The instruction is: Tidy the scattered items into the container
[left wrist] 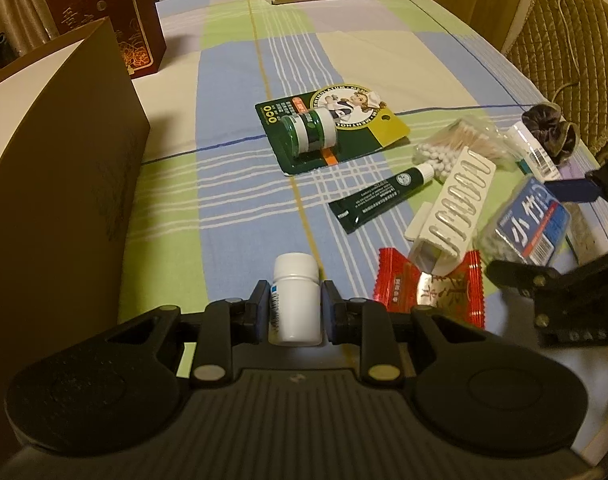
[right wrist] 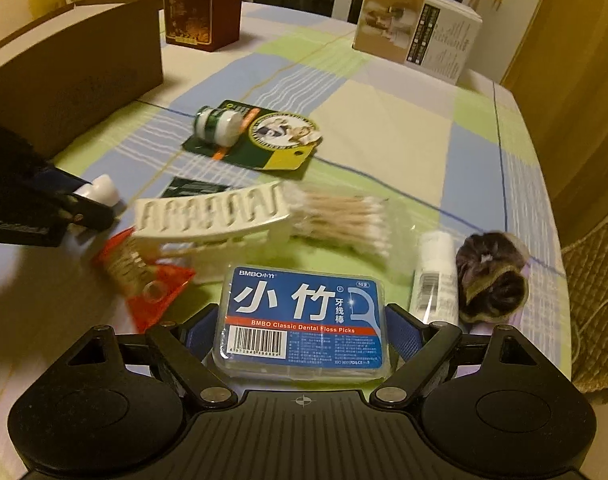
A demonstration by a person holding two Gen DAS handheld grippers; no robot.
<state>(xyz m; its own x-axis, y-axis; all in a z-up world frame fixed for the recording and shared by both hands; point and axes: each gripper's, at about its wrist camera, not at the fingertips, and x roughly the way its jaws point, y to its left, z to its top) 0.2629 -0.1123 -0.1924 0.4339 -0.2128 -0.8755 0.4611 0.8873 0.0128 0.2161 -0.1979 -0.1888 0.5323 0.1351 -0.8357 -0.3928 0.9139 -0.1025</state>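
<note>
My left gripper is shut on a small white pill bottle, held just above the checked cloth. My right gripper is shut on a clear box of dental floss picks with a blue label; the same box shows at the right of the left wrist view. The brown cardboard container stands at the left, its far end visible from the right wrist. On the cloth lie a green carded balm jar, a dark green tube, a white hair claw, a red sachet, cotton swabs, a white tube and a dark scrunchie.
A dark red gift box stands behind the container and a printed carton at the table's far end. A padded chair sits beyond the right table edge. The checked tablecloth lies bare between the container and the balm card.
</note>
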